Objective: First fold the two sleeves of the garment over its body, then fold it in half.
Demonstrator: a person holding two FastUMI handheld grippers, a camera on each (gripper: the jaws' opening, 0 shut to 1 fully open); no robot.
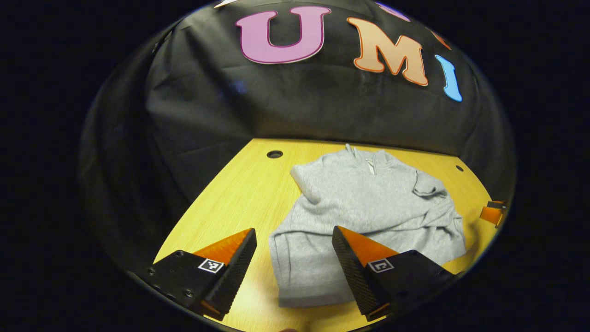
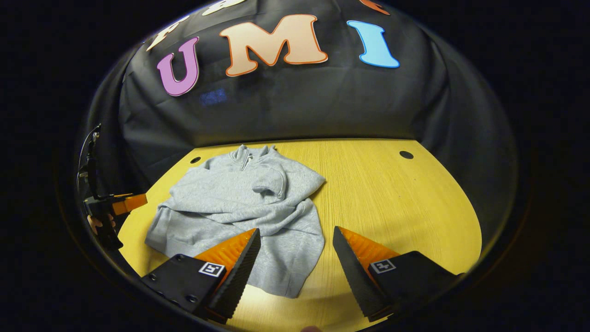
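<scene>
A grey zip-neck sweatshirt (image 1: pixel 364 207) lies on the wooden table (image 1: pixel 230 207), collar toward the far wall, both sleeves laid across its body. My left gripper (image 1: pixel 295 237) is open above the garment's near left hem corner, nothing between its fingers. In the right gripper view the same sweatshirt (image 2: pixel 244 207) sits left of centre. My right gripper (image 2: pixel 297 235) is open above the garment's near right hem corner, holding nothing. The left gripper (image 2: pixel 126 203), with a hand on it, shows at that view's far left edge. The right gripper's tip (image 1: pixel 492 212) peeks in at the left gripper view's right edge.
The table (image 2: pixel 392 198) has bare wood to the right of the garment and in front of it. Round holes (image 1: pixel 274 154) (image 2: pixel 406 154) sit near its far corners. Black cloth walls close the booth behind and on both sides.
</scene>
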